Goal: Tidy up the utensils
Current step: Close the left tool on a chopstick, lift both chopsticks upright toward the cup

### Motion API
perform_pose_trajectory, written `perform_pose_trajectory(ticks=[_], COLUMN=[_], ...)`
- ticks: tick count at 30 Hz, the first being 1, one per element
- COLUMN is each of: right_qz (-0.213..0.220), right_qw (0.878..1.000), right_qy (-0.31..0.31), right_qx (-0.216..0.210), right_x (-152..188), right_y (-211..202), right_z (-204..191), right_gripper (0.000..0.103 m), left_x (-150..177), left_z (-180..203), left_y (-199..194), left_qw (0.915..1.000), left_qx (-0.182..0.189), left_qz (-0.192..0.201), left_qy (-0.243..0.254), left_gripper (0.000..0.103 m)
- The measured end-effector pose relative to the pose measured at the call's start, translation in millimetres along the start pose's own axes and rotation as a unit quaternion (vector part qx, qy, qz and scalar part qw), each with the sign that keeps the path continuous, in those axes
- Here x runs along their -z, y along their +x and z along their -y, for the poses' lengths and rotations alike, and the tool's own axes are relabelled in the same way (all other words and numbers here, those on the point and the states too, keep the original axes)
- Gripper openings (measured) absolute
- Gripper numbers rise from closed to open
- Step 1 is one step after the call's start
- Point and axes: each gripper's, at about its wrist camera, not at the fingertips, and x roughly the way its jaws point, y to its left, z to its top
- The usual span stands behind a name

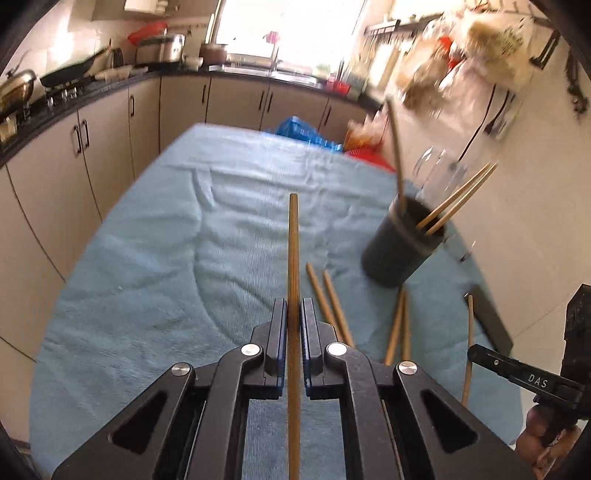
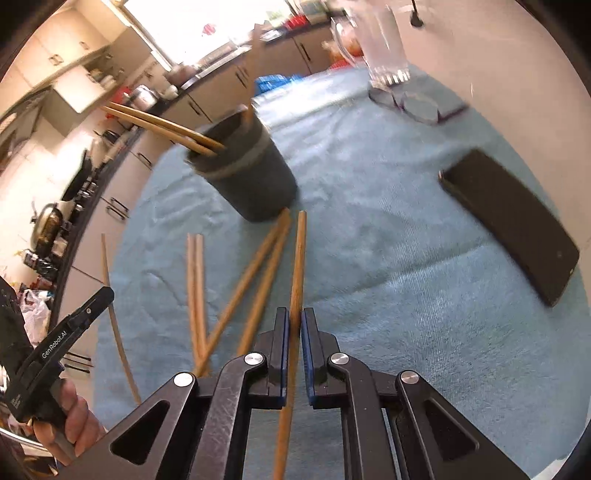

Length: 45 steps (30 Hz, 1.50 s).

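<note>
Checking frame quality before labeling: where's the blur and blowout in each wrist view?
Left wrist view: window blown out; hanging bags and dark cup motion-smeared; left gripper and its chopstick sharp. Right wrist view: window overexposed; cup, glass and phone smeared; right gripper crisp; fisheye bends the counter.

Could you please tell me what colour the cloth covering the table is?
The cloth is light blue, plain with a fine ribbed texture; it shows best in the left wrist view.
</note>
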Motion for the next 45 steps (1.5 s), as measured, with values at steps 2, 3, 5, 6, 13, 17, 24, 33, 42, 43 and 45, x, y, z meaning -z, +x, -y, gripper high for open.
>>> perform_pose_trajectory(ticks=[2, 3, 5, 6, 13, 17, 24, 33, 42, 43, 45], right_qz=[0.025, 0.037, 0.064, 0.078, 0.126, 0.131, 0.138, 0.144, 0.143, 0.143, 0.144], right_qw=[1.000, 0.999, 0.997, 0.996, 0.990, 0.989, 0.988, 0.987, 0.988, 0.988, 0.988], right_qy=[-0.010, -0.014, -0.026, -0.032, -0.046, -0.044, -0.038, -0.033, -0.025, -0.026, -0.025], right_qx=[-0.011, -0.016, -0.022, -0.027, -0.049, -0.051, -0.054, -0.056, -0.057, -0.057, -0.058], right_x=[0, 0, 1, 2, 7, 6, 5, 3, 1, 1, 1], right_y=[-16, -24, -40, -48, -74, -77, -83, -86, -87, -88, -89], right_z=[-6, -9, -15, -18, -29, -28, -27, -24, -20, -20, -20], right_gripper=[0.007, 0.007, 0.007, 0.007, 0.007, 0.007, 0.007, 0.007, 0.007, 0.007, 0.007], left_x=[-1, -1, -2, -4, -6, -5, -6, -7, -8, -8, -8], left_z=[4, 6, 10, 13, 28, 29, 26, 25, 26, 26, 26], left_y=[-17, -25, -40, -46, -73, -76, -77, -79, -82, -82, -82], left_qw=[0.9998, 0.9995, 0.9990, 0.9986, 0.9965, 0.9961, 0.9961, 0.9961, 0.9960, 0.9960, 0.9960], left_qx=[0.006, 0.009, 0.012, 0.015, 0.022, 0.024, 0.025, 0.027, 0.029, 0.029, 0.030], left_qz=[0.019, 0.029, 0.043, 0.050, 0.075, 0.079, 0.080, 0.081, 0.081, 0.081, 0.081], left_qy=[0.003, 0.005, 0.009, 0.012, 0.031, 0.030, 0.026, 0.023, 0.022, 0.022, 0.021], left_gripper=[0.007, 0.007, 0.007, 0.007, 0.007, 0.007, 0.007, 0.007, 0.007, 0.007, 0.007])
